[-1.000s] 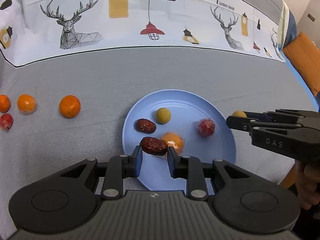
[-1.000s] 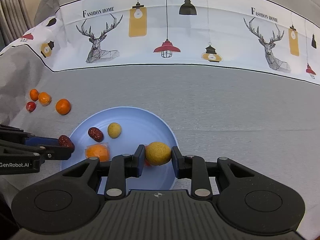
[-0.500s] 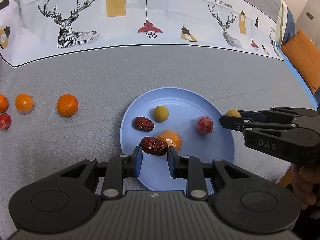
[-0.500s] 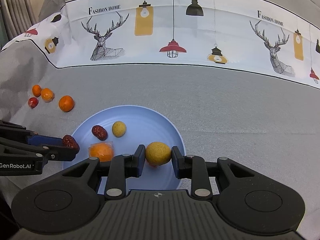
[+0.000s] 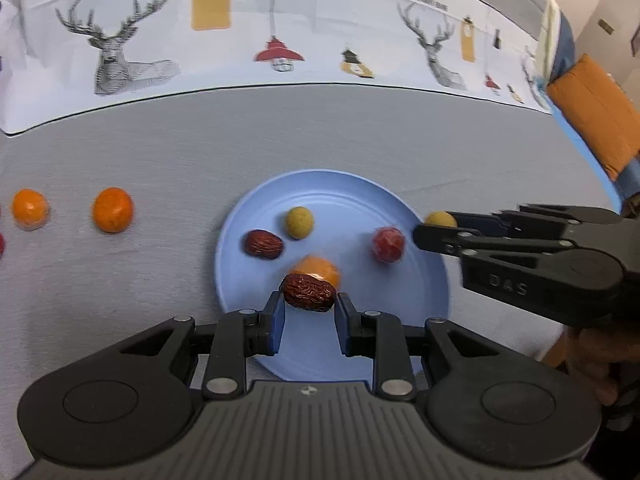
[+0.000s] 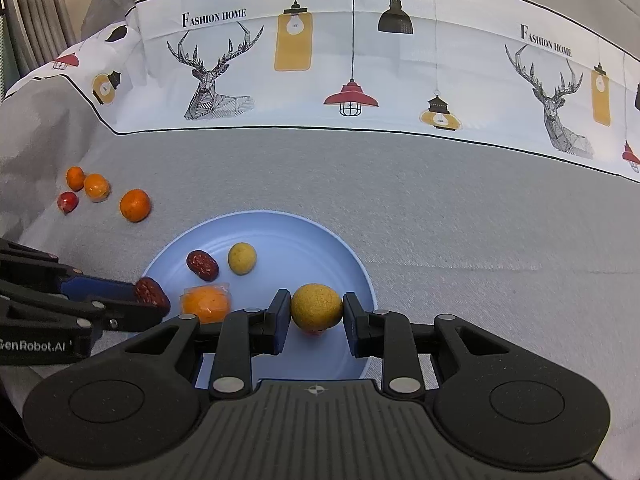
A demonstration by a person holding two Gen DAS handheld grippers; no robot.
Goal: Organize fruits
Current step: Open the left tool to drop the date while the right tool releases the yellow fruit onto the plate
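A grey tablecloth (image 6: 440, 220) with a deer-and-lamp printed border carries a light blue plate (image 5: 424, 292). The left gripper (image 5: 308, 312) is clamped on a wrinkled red date (image 5: 308, 292) above the plate's near edge; the right gripper (image 6: 316, 314) is clamped on a yellow-green round fruit (image 6: 316, 307) over the plate's right part. On the plate lie a wrapped orange (image 6: 206, 303), a second date (image 6: 202, 265), a small yellow fruit (image 6: 242, 258) and a wrapped red fruit (image 5: 388, 244). Loose oranges (image 6: 135, 205) sit well left of it

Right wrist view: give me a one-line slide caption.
Right hand-held gripper holds a yellow fruit over the blue plate; left hand-held gripper brings a red date.
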